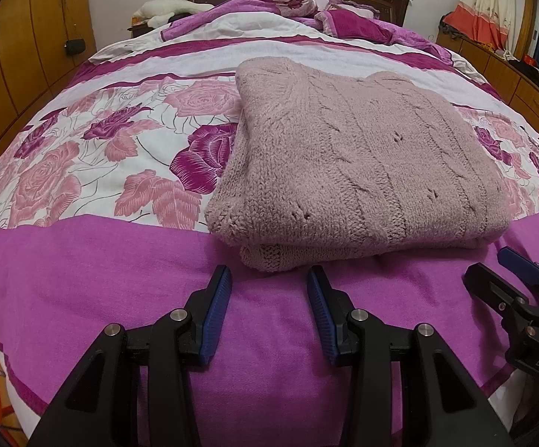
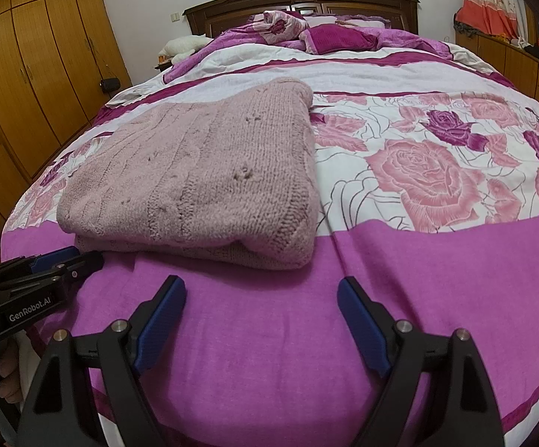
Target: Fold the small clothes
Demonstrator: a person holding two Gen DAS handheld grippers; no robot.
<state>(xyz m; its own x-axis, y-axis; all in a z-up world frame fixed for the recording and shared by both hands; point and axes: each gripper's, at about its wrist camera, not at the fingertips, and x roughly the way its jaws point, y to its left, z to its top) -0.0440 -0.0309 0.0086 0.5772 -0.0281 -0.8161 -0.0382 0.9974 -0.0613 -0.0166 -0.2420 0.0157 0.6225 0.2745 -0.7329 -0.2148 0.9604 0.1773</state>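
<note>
Sweater [image 1: 359,171], pink cable-knit, lies folded into a squared stack on the floral bedspread [image 1: 83,156], resting at about one o'clock from the left gripper [image 1: 269,283] and eleven o'clock from the right gripper [image 2: 262,294]. Both grippers stand released and empty, clear of the knit; the left one's gap is narrower. Judgement: folding of this garment appears complete. No other loose small clothes are visible.

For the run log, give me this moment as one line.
sweater: folded on bed | left tongs: open, empty, short of it | right tongs: open, empty | touching: none
</note>
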